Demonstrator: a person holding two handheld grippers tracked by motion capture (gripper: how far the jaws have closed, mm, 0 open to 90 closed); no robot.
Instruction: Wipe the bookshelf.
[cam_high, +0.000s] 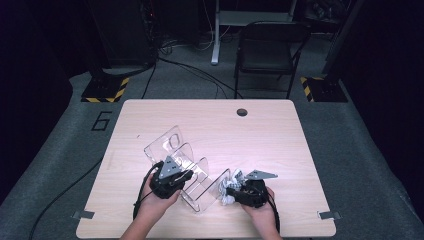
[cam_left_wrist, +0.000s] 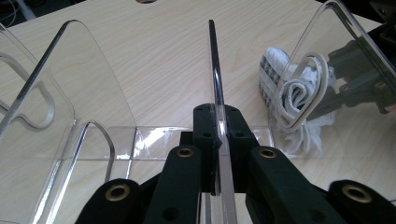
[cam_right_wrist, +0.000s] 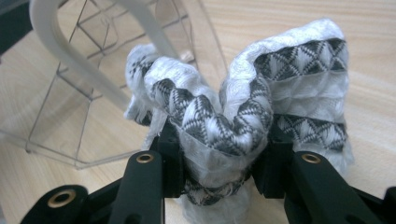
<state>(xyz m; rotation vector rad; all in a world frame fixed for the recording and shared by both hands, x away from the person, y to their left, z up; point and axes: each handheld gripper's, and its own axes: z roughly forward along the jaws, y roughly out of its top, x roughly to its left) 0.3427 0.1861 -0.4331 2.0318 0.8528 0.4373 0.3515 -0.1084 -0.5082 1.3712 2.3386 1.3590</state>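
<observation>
A clear acrylic rack (cam_high: 180, 167) with several upright dividers stands on the wooden table (cam_high: 210, 125). My left gripper (cam_high: 172, 182) is shut on one of its thin dividers (cam_left_wrist: 215, 84), the jaws pinching the clear plate edge-on (cam_left_wrist: 218, 140). A bunched white cloth with a black triangle pattern (cam_right_wrist: 243, 102) is clamped between the jaws of my right gripper (cam_right_wrist: 219, 163), which sits just right of the rack's nearest end plate (cam_high: 220, 187). In the left gripper view the cloth (cam_left_wrist: 299, 93) shows behind that clear end plate. The cloth (cam_high: 231, 186) bulges out of the right gripper toward the rack.
A round cable hole (cam_high: 242, 112) lies near the table's far edge. A black chair (cam_high: 267, 50) stands on the floor beyond the table, with cables and yellow-black striped stand bases (cam_high: 105, 90) to either side. Bare tabletop lies left, right and behind the rack.
</observation>
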